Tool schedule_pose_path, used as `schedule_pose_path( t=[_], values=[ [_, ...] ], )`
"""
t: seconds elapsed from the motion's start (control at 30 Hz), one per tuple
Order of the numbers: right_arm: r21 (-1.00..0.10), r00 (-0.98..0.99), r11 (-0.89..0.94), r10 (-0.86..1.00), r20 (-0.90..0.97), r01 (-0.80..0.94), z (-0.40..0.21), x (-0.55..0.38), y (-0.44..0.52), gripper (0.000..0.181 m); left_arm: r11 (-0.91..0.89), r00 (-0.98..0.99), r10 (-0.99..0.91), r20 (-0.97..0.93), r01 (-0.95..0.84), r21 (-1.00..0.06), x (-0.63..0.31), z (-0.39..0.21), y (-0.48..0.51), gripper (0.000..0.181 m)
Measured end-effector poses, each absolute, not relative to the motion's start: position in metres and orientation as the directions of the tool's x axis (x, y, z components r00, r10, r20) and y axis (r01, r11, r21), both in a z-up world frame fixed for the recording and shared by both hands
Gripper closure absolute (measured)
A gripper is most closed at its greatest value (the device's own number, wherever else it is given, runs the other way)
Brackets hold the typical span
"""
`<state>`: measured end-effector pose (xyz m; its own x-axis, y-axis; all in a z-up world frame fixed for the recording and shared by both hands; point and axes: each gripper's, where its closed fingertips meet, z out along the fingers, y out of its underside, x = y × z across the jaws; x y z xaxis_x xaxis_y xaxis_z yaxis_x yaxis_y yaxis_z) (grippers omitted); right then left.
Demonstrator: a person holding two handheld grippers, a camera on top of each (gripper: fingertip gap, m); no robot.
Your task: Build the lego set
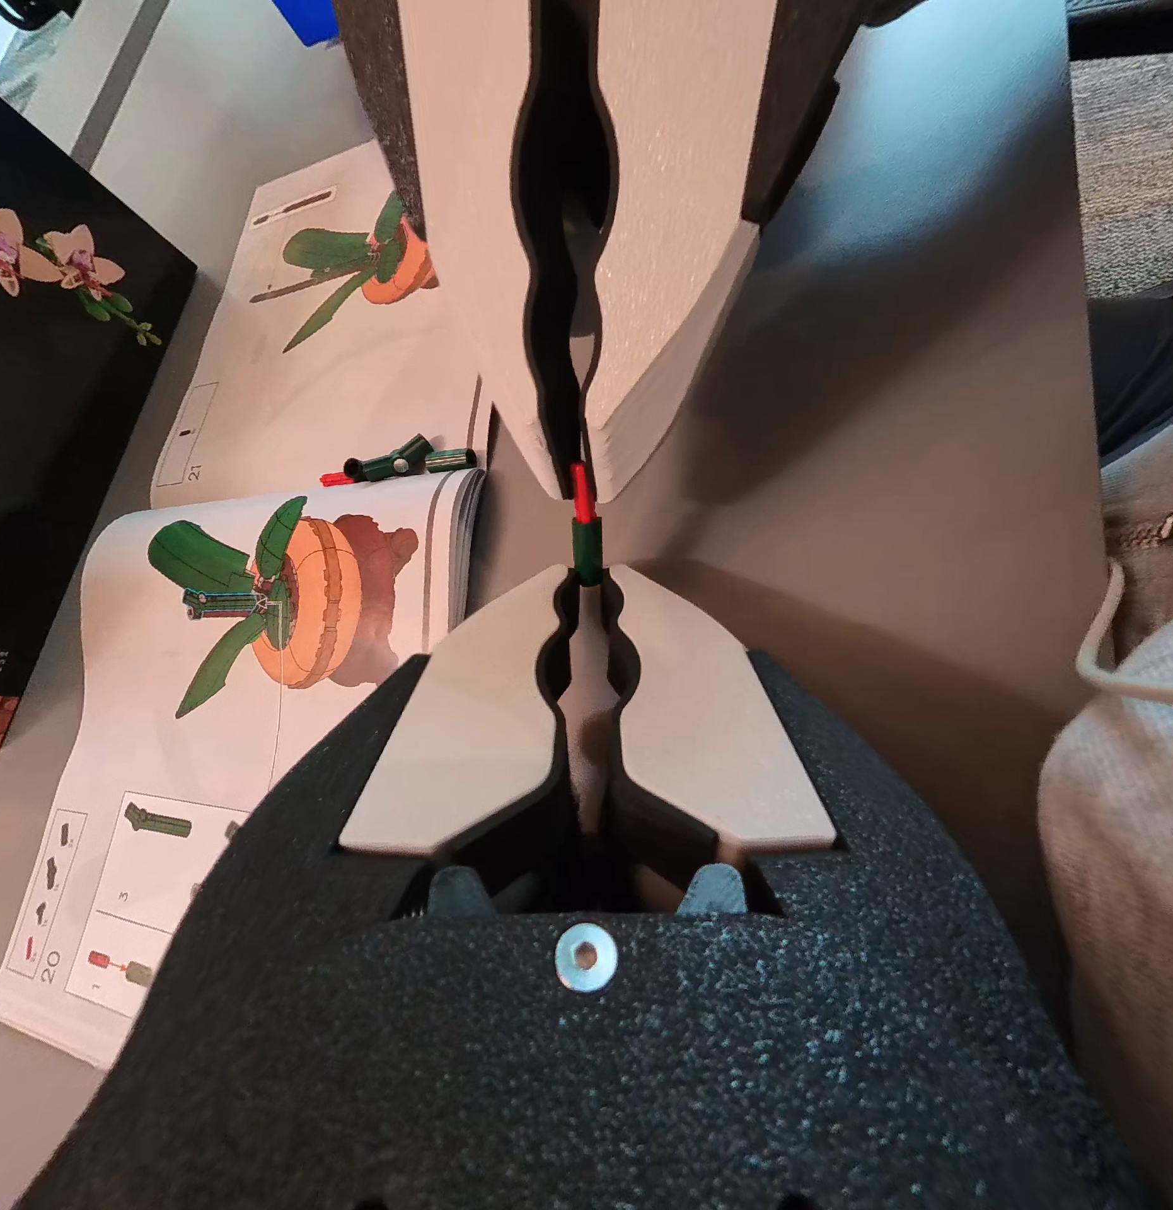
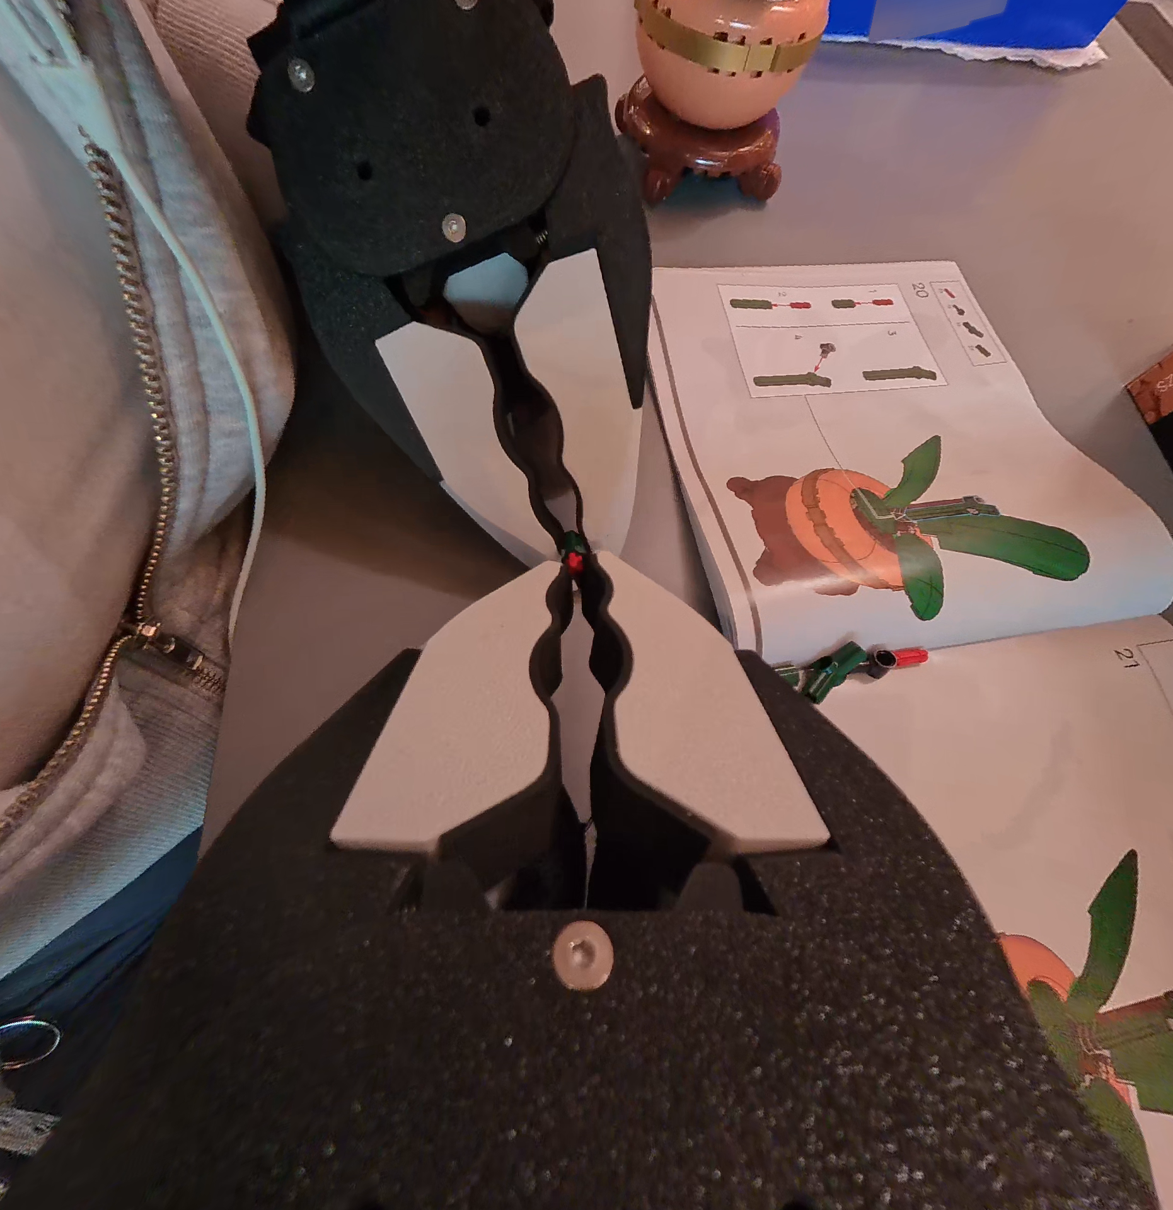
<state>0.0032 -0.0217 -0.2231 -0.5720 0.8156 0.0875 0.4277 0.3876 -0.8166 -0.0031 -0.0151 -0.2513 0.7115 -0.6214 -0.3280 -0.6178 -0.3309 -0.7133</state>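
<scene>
My left gripper [image 1: 587, 576] is clamped on a small dark green connector [image 1: 585, 549] at mid-frame; my right gripper [image 2: 576, 568] is pinched on a red pin [image 1: 579, 490] just above it, pin end seated in the connector's top. In the right wrist view the two pieces sit tip to tip at center, green connector [image 2: 572, 541] barely showing over the red pin [image 2: 575, 560], both tiny and mostly hidden by the fingertips, so I can't tell how deep the pin sits. Left-center of the left wrist view: a loose sub-assembly [image 1: 400, 461] of dark green tubes with a black sleeve and red pin end, lying on the open instruction booklet [image 1: 256, 589] at its page fold; same sub-assembly [image 2: 845, 666] at right-center of the right wrist view. Booklet pages show a green-leaved plant in an orange pot. Black set box [image 1: 66, 366] with a flower picture at the left edge, cut off. Grey surface [image 1: 865, 406] under everything. Upper center of the right wrist view: built pink pot with gold band on a brown stand [image 2: 714, 111], top cropped. Blue item [image 2: 963, 19] at the top edge, cut off, can't identify. Grey zip-up garment [image 2: 112, 393] fills the left side of the right wrist view. Left wrist view far right: grey fabric, blurry.
</scene>
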Motion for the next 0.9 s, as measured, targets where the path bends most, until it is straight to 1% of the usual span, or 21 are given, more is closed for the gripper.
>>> schedule_pose_path(
  t=[0.23, 0.4, 0.5, 0.73, 0.9],
  values=[
    [-0.842, -0.560, 0.352, 0.825, 0.073, 0.409, -0.2225, 0.0035, -0.0255, 0.178, -0.319, 0.695, -0.641, -0.326, -0.628, -0.710, -0.0009, -0.2518, -0.0183, 0.177],
    [-0.825, -0.563, 0.365, 0.823, 0.070, 0.431, -0.2265, 0.0065, -0.0242, 0.178, -0.310, 0.684, -0.653, -0.325, -0.633, -0.709, 0.0004, -0.2519, -0.0199, 0.177],
    [-0.848, -0.559, 0.335, 0.827, 0.056, 0.410, -0.2239, 0.0048, -0.0266, 0.179, -0.305, 0.681, -0.651, -0.335, -0.638, -0.707, 0.0005, -0.2519, -0.0201, 0.177],
    [-0.845, -0.545, 0.351, 0.834, 0.086, 0.404, -0.2255, 0.0042, -0.0245, 0.179, -0.325, 0.691, -0.659, -0.297, -0.618, -0.715, 0.0007, -0.2522, -0.0206, 0.177],
    [-0.872, -0.517, 0.315, 0.852, 0.086, 0.374, -0.2255, 0.0037, -0.0246, 0.179, -0.325, 0.691, -0.659, -0.297, -0.618, -0.715, 0.0009, -0.2522, -0.0210, 0.177]
  ],
)
